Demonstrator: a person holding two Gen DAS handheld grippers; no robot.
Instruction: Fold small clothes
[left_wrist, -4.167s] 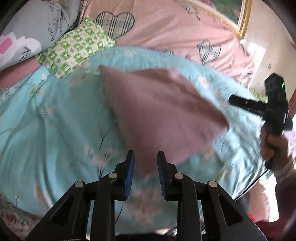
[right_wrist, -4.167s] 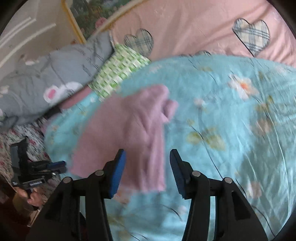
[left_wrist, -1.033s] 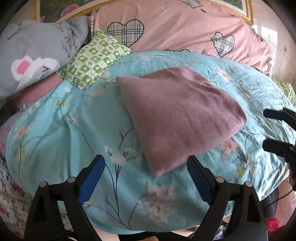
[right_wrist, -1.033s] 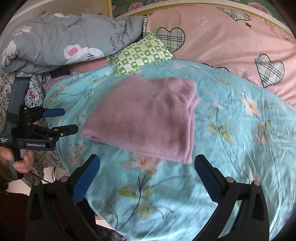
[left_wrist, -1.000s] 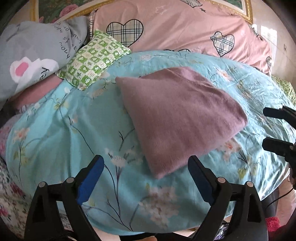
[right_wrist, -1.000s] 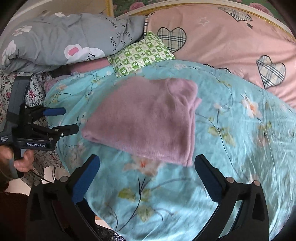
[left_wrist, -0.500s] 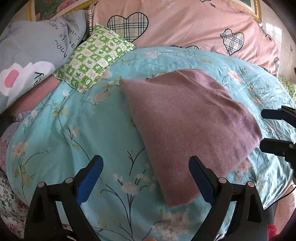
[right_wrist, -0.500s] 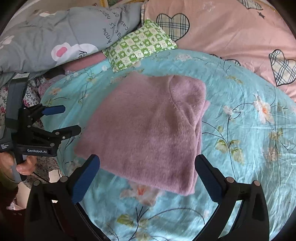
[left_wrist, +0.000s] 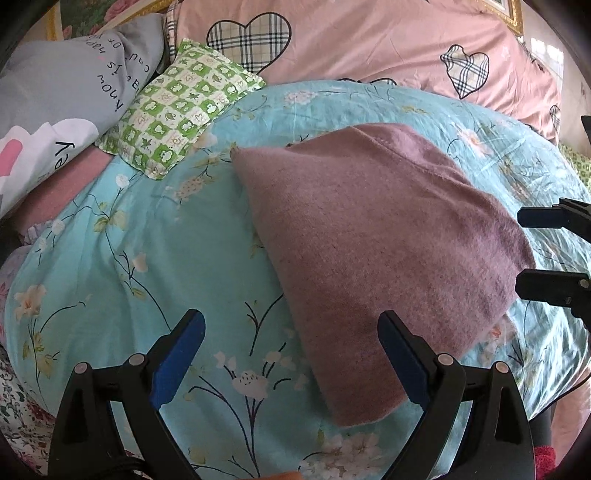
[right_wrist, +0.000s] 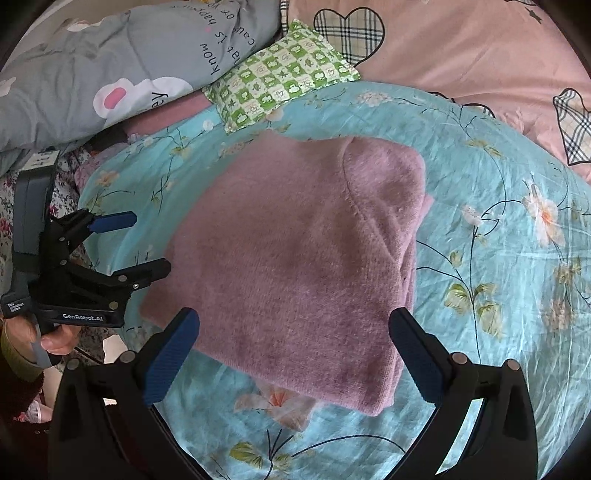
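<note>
A folded mauve knit garment (left_wrist: 376, 251) lies flat on the turquoise floral quilt (left_wrist: 147, 258); it also shows in the right wrist view (right_wrist: 295, 254). My left gripper (left_wrist: 291, 354) is wide open and empty, hovering over the garment's near left edge; it also shows at the left of the right wrist view (right_wrist: 122, 243). My right gripper (right_wrist: 295, 350) is wide open and empty over the garment's near edge; it also shows at the right edge of the left wrist view (left_wrist: 543, 251).
A green checked pillow (left_wrist: 177, 107) lies behind the garment. A grey printed duvet (right_wrist: 110, 62) is piled at the back left. A pink bedcover with plaid hearts (left_wrist: 369, 40) fills the back. The quilt drops off at the near edge.
Both grippers, shut on the garment 4 s ago, now stand wide open. Over the last second both have moved in closer to the garment, which lies still.
</note>
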